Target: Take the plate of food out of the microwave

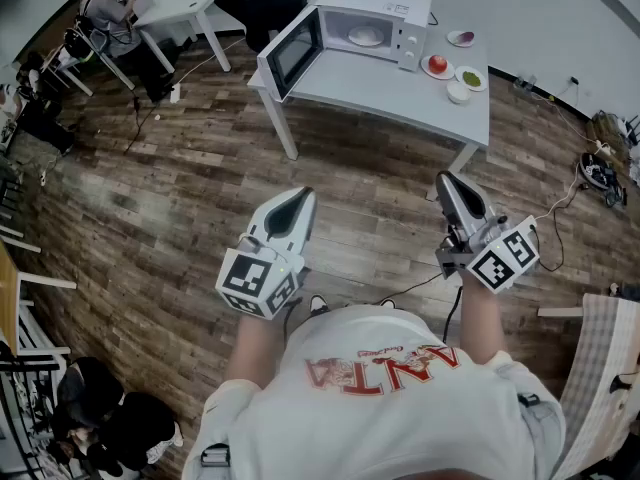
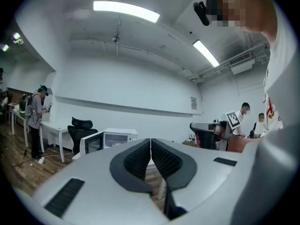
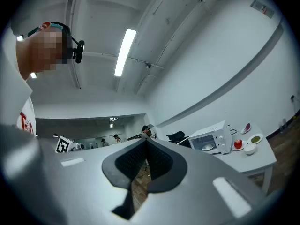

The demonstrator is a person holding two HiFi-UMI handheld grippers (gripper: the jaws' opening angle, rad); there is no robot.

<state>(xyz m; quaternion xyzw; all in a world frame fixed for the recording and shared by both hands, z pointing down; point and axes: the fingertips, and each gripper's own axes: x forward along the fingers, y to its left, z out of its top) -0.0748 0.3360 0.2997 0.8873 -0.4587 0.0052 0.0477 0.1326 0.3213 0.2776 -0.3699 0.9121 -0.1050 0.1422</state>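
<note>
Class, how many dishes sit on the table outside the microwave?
4, all right of the microwave: a plate nearest the wall, a plate with red fruit, a plate with green food, a small white bowl.

We see the left gripper (image 2: 150,143) with its black jaws pressed together and nothing between them. Beyond it we find the white microwave (image 2: 116,138), its door (image 2: 93,144) swung open to the left. A black chair (image 2: 80,125) sits nearby, and a person (image 2: 36,114) stands at a white desk (image 2: 52,128) far left.

The white table (image 1: 350,86) carried the microwave (image 1: 385,13) (door swung open) and, beside it, three small plates (image 1: 437,65) and a bowl (image 1: 459,92).
</note>
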